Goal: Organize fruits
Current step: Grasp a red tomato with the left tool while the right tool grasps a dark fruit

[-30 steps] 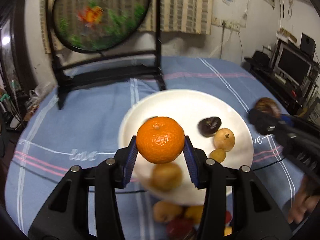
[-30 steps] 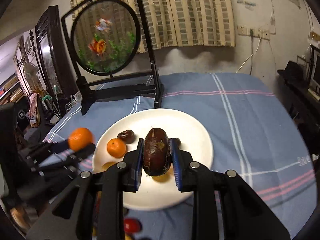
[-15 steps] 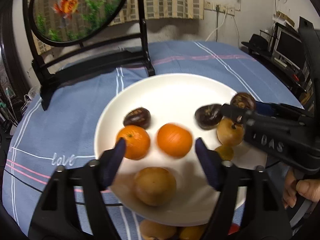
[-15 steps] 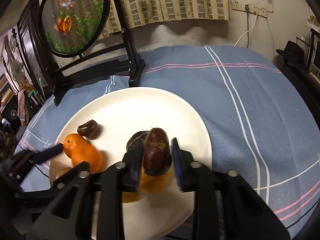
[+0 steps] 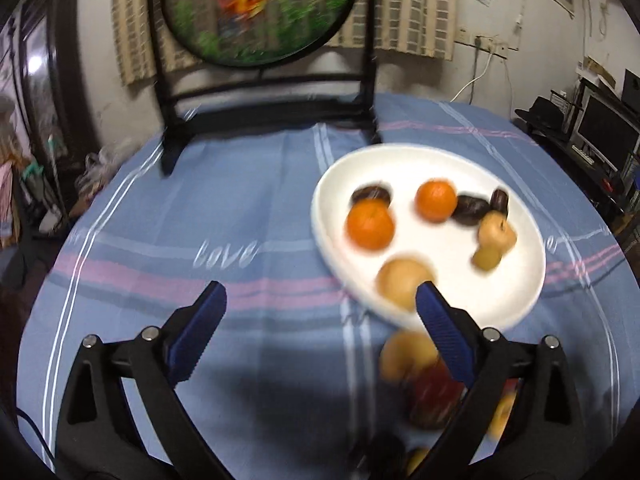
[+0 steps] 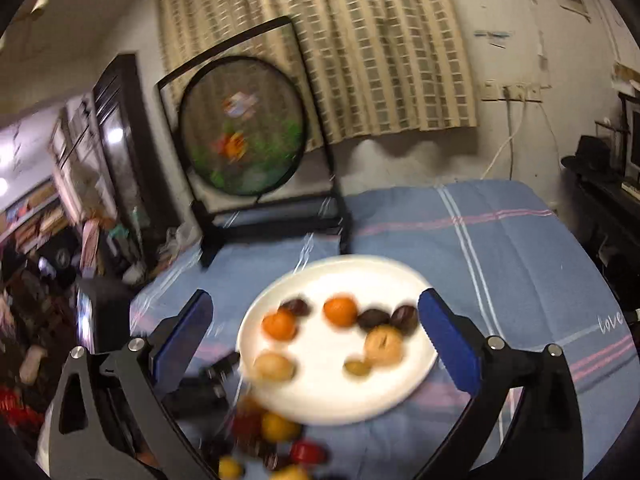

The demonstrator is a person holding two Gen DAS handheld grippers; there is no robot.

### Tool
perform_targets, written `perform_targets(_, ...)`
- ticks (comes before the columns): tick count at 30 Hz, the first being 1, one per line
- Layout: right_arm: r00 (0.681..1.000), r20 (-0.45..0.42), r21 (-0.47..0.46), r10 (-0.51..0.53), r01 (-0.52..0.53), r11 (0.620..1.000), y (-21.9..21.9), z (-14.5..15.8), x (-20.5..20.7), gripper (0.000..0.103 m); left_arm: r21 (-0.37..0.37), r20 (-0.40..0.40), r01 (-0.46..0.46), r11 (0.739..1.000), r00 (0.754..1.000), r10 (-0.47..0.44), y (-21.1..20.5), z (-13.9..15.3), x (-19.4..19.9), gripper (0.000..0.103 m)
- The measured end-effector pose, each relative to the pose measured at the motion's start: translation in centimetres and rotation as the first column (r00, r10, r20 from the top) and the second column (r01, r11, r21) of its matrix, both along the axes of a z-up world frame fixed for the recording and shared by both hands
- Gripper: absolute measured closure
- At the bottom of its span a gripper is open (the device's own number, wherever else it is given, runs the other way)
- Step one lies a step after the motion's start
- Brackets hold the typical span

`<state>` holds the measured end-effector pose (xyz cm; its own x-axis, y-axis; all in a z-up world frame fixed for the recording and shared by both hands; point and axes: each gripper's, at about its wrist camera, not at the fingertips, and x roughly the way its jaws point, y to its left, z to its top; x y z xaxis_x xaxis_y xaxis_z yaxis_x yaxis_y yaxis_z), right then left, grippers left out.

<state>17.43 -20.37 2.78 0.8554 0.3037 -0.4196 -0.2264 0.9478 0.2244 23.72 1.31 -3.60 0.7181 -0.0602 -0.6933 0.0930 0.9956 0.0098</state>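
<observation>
A white plate [image 5: 520, 300] [image 6: 340, 400] on the blue striped cloth holds two oranges [image 5: 370, 226] [image 5: 436, 200], three dark fruits [image 5: 470, 210] and tan fruits [image 5: 404, 282]. In the right wrist view the oranges [image 6: 340, 311] and dark fruits [image 6: 404, 318] lie on the plate too. My left gripper [image 5: 320, 312] is open and empty, left of the plate. My right gripper [image 6: 314, 318] is open and empty, above the plate. Loose fruits [image 5: 412, 354] [image 6: 276, 426] lie on the cloth at the plate's near edge. Both views are blurred.
A round fish-painted screen on a black stand [image 5: 260, 12] [image 6: 244, 136] stands at the far side of the table. Cluttered shelves [image 6: 48, 240] are at the left, electronics [image 5: 600, 132] at the right. The other gripper's black frame [image 6: 208, 380] shows left of the plate.
Both grippers opened and drew back. The left one let its orange go on the plate; the right one let its dark fruit go beside the other dark fruit.
</observation>
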Motion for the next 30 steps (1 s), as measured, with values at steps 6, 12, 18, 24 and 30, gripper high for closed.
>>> perform_targets(6,0.997,-0.043,-0.127,-0.059,0.053,0.99,0.6,-4.6,-3.4,0.001,-0.04,-0.035,-0.01,0.999,0.999,0.008,1.9,-1.6,-4.1,0.006)
perform_targets(12,0.996,-0.025,-0.126,-0.082,0.078,0.989,0.1,-4.5,-3.3,0.001,-0.028,0.042,0.061,0.998,0.997,-0.06,-0.3,-1.1,-5.3,0.006)
perform_targets(18,0.994,-0.036,-0.109,-0.102,0.097,0.989,-0.5,-4.3,-3.4,0.001,0.06,0.05,0.141,0.988,0.988,-0.144,-3.3,-2.0,-5.0,0.007)
perform_targets(24,0.994,-0.046,-0.113,-0.1,0.094,0.989,-0.2,-4.4,-3.5,0.001,0.06,0.035,0.205,0.977,0.978,-0.207,-4.6,-2.5,-4.4,0.02)
perform_targets(30,0.994,-0.047,-0.115,-0.1,0.094,0.989,-0.2,-4.4,-3.5,0.001,0.026,-0.021,0.277,0.961,0.961,-0.277,-5.4,-3.6,-3.8,0.049)
